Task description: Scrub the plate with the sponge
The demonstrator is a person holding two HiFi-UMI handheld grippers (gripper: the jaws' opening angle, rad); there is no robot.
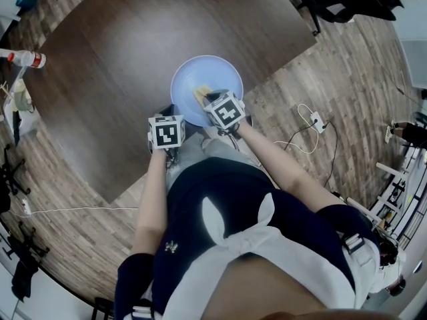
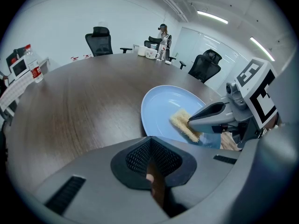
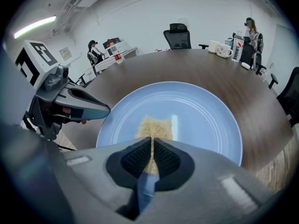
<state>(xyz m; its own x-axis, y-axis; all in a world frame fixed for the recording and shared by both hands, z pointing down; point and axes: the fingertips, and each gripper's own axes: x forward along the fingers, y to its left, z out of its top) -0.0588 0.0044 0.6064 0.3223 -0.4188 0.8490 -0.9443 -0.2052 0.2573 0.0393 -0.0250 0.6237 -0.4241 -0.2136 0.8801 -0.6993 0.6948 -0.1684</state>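
Sponge (image 3: 154, 126) is pinched between the jaws of our right tool (image 3: 152, 143) and laid flat on the near part of the pale blue plate (image 3: 205, 120), so its broad face can rub the surface. The plate rests on the brown desk (image 2: 79, 106) by its near edge, within easy reach. Our left tool (image 2: 150, 146), jaws pressed together on nothing, hangs just left of the plate; we judge it is leaving the scrubbing room
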